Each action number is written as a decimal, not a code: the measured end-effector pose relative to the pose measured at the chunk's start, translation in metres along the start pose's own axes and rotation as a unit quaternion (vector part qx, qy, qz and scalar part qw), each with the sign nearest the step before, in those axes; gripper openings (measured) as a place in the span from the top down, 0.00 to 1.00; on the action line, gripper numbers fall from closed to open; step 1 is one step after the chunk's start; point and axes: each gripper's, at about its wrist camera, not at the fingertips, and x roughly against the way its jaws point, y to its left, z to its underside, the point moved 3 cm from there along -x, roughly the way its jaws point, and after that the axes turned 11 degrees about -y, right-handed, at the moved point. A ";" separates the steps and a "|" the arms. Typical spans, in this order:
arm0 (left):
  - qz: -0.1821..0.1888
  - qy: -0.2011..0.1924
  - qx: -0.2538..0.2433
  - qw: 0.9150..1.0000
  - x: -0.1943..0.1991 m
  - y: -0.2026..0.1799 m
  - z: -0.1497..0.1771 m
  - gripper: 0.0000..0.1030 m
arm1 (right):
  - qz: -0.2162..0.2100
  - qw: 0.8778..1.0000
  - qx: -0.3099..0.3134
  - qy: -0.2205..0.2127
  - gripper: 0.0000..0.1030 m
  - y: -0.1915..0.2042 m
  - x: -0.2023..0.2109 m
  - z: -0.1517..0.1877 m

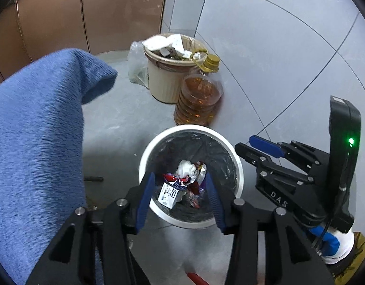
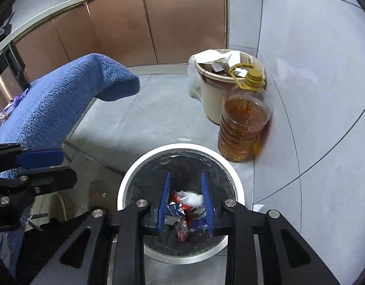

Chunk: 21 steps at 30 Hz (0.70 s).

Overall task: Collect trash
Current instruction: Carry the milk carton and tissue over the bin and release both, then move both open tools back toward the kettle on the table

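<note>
Big picture first: grey tiled floor (image 2: 158,118) with copper-brown cabinets (image 2: 158,23) running along the top, and a blue towel (image 1: 40,130) draped at nine o'clock. At twelve o'clock sits a beige bin (image 2: 215,95), already heaped with paper, and an amber-filled bottle (image 2: 244,128) stands touching it. Dead centre, the white bin (image 1: 239,178), black liner inside, holds the collected trash (image 1: 184,185): a small carton, white tissue, red wrappers. Both tongs hover right over its mouth! The left gripper (image 1: 180,190) stands released, nothing between its blue pads; the right gripper (image 2: 186,201), coming in from three o'clock in the left view, is parted and empty too. It looks like this load is delivered, and no stray litter clearly shows on the floor.
</note>
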 end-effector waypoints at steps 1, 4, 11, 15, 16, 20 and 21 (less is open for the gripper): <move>-0.004 -0.006 -0.002 1.000 0.005 0.000 -0.001 0.58 | 0.001 1.000 -0.002 -0.001 0.71 0.000 0.001 -0.001; -0.025 -0.029 -0.012 0.999 0.024 -0.002 -0.001 0.58 | 0.001 1.000 -0.007 -0.010 0.68 0.001 0.010 -0.006; -0.098 -0.078 -0.045 0.991 0.076 -0.004 0.011 0.57 | -0.014 0.999 -0.005 -0.030 0.65 0.015 0.034 -0.015; -0.135 -0.108 -0.057 0.983 0.109 0.000 0.020 0.57 | -0.023 0.999 0.001 -0.038 0.64 0.024 0.048 -0.017; -0.141 -0.115 -0.059 0.982 0.117 0.002 0.021 0.57 | -0.024 0.999 0.003 -0.040 0.64 0.027 0.052 -0.017; -0.164 -0.144 -0.059 0.974 0.149 0.009 0.029 0.51 | -0.026 0.998 0.012 -0.048 0.63 0.037 0.068 -0.019; -0.169 -0.151 -0.058 0.972 0.154 0.011 0.030 0.51 | -0.026 0.998 0.015 -0.051 0.62 0.040 0.072 -0.021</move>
